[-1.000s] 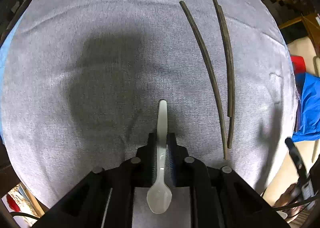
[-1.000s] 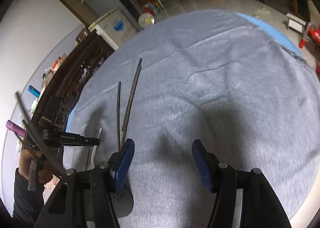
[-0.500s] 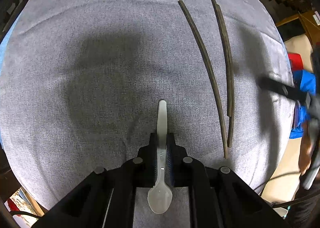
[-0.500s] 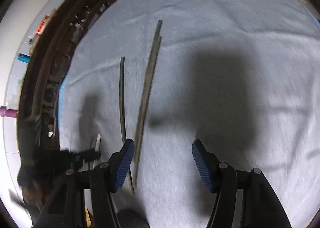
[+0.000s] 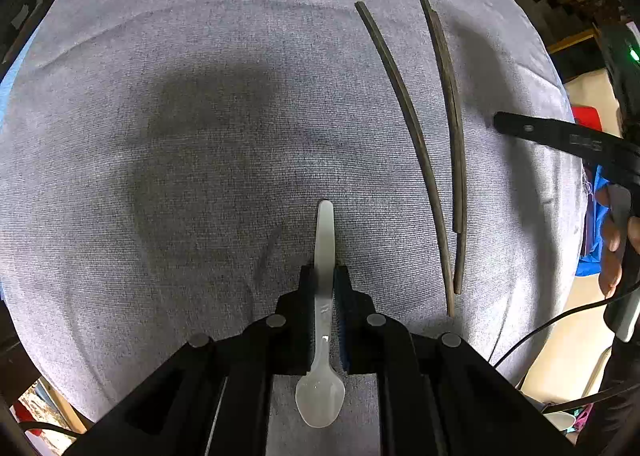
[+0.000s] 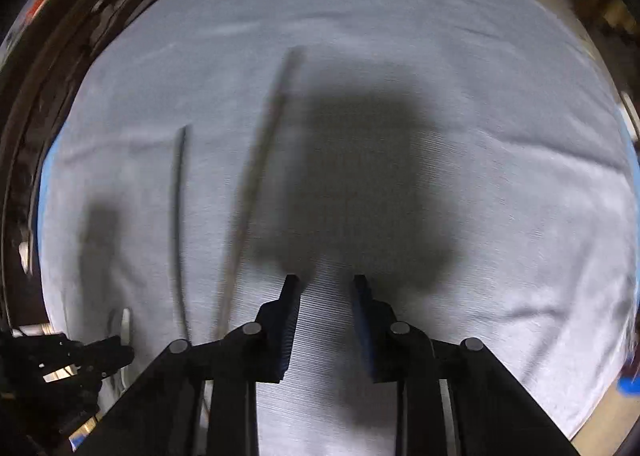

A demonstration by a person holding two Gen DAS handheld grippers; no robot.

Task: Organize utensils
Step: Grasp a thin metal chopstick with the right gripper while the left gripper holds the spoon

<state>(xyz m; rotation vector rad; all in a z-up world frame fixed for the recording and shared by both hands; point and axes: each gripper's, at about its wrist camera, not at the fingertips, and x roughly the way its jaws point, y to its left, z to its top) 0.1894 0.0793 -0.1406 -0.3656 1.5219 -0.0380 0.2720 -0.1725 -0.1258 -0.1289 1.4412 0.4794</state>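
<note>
The left gripper (image 5: 325, 276) clamps a white plastic spoon (image 5: 322, 320) by its handle, bowl toward the camera, above the near edge of the gray cloth (image 5: 200, 135). Three dark sticks (image 5: 416, 143) lie side by side toward the cloth's right edge. The right gripper (image 6: 326, 284), jaws parted and empty, has swung over the cloth since a second ago, narrowing its gap. Next, probably, the spoon goes down beside the sticks.

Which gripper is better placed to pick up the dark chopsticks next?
Right. The right gripper is empty with its jaws apart, above the cloth beside the chopsticks. The left gripper is shut on the white spoon.
</note>
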